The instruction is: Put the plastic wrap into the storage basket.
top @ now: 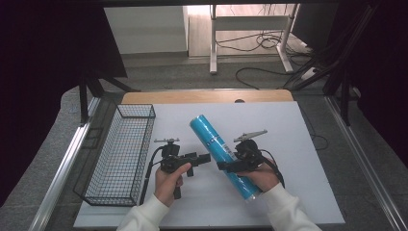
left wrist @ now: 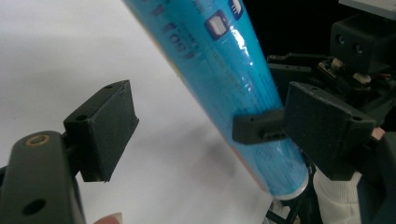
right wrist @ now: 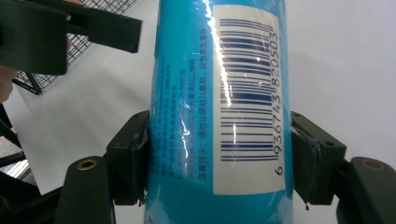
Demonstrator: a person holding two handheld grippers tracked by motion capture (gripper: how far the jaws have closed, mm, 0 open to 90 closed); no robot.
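Note:
A long blue tube with a barcode label slants across the white table top. My right gripper is shut on its lower half, with a pad pressed on each side. My left gripper points at the tube from the left, its jaws open and nothing touching its pads. In the left gripper view the tube runs past the gap between the left gripper's jaws, a little beyond them. One finger of the right gripper lies against the tube there.
A black wire basket stands along the table's left side and shows at the upper left of the right gripper view. The table's wooden far edge lies behind the white sheet. Bare white surface stretches to the right of the tube.

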